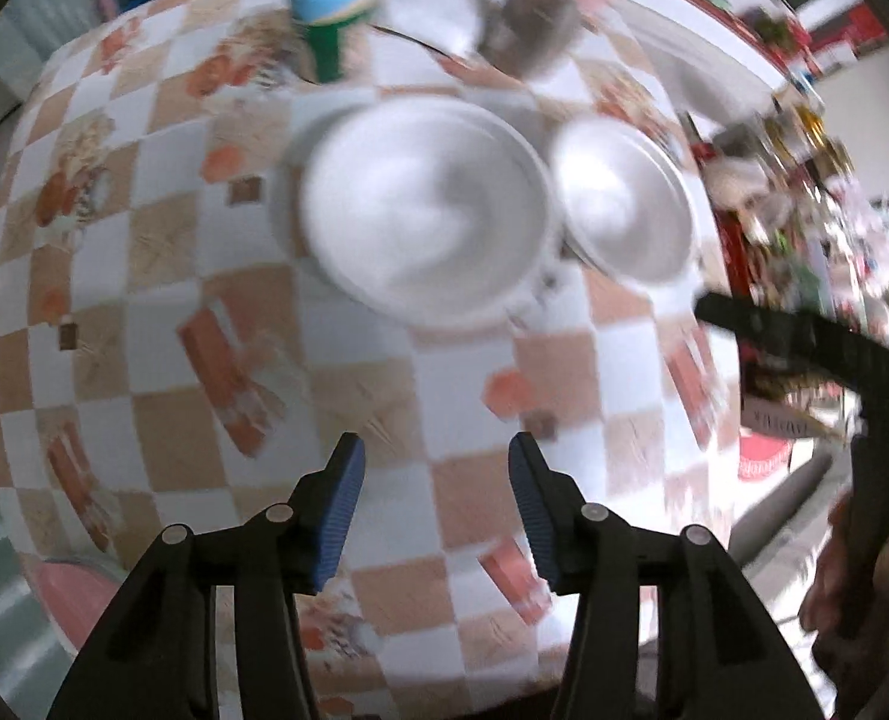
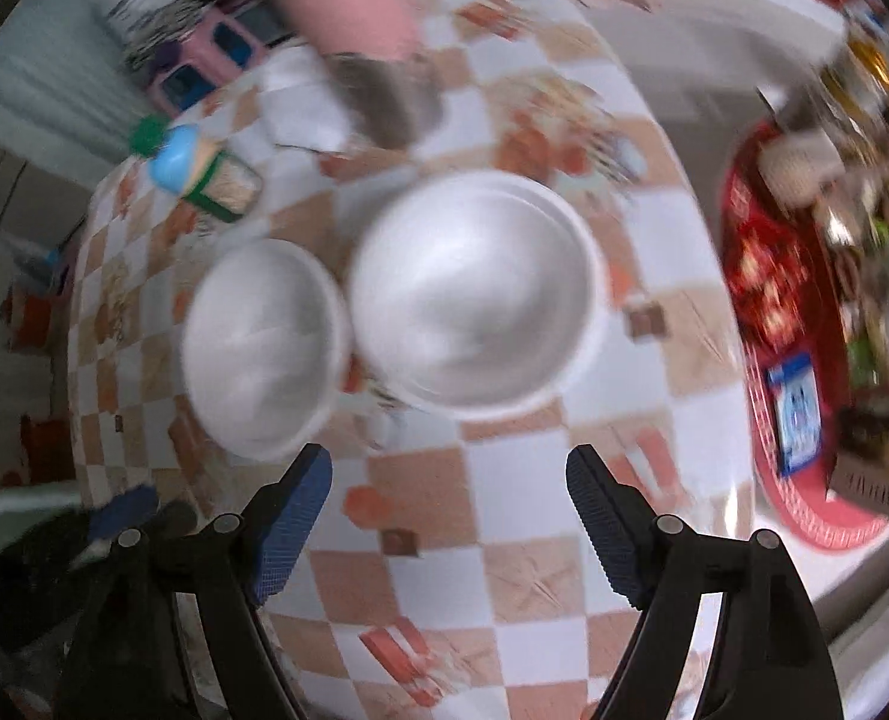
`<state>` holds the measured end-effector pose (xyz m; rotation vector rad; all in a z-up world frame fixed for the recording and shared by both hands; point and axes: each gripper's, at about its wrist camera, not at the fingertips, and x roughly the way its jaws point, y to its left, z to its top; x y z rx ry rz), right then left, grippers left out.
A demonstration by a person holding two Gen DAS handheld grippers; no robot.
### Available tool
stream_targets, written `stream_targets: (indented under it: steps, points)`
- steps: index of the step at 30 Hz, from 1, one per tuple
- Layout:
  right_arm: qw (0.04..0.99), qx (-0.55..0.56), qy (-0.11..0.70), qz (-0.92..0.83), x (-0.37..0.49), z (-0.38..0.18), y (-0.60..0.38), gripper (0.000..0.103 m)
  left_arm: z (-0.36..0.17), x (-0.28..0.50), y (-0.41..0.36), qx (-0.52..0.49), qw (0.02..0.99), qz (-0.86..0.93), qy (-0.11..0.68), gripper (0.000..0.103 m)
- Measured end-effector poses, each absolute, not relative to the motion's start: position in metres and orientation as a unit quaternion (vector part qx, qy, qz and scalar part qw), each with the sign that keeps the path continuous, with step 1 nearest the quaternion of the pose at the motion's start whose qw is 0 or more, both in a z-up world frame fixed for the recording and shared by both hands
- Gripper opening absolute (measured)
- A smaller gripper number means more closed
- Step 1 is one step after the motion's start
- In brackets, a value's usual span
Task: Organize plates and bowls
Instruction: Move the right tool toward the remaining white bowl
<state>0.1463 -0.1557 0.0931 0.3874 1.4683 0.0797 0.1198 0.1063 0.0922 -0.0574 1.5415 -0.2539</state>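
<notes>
A large white bowl (image 1: 426, 204) (image 2: 474, 294) stands on the checkered tablecloth (image 1: 162, 276) (image 2: 522, 516), on what looks like a white plate whose rim (image 1: 300, 138) shows around it. A smaller white bowl (image 1: 624, 204) (image 2: 264, 342) stands right beside it, touching or nearly so. My left gripper (image 1: 435, 462) hangs open over bare cloth in front of the bowls, nothing between its blue pads. My right gripper (image 2: 450, 468) is open wide, also in front of both bowls and empty. Both views are blurred.
A green bottle with a blue cap (image 1: 330, 6) (image 2: 204, 174) and a pink-and-metal flask (image 1: 540, 12) (image 2: 372, 60) stand behind the bowls. A red basket of packets (image 2: 792, 360) sits beyond the table's right edge. A pink stool (image 1: 66, 594) is below the near left edge.
</notes>
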Motion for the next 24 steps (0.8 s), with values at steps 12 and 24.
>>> stream_targets:
  steps: [12,24]
  points:
    - [0.730,0.192,0.656,0.026,0.148,0.092,-0.200,0.082,0.094,0.091,0.059,0.022,0.698,-0.141,0.702,0.067]
    - [0.707,0.156,0.689,0.029,0.217,0.029,-0.201,0.077,0.099,0.049,0.112,0.009,0.688,-0.061,0.723,0.070]
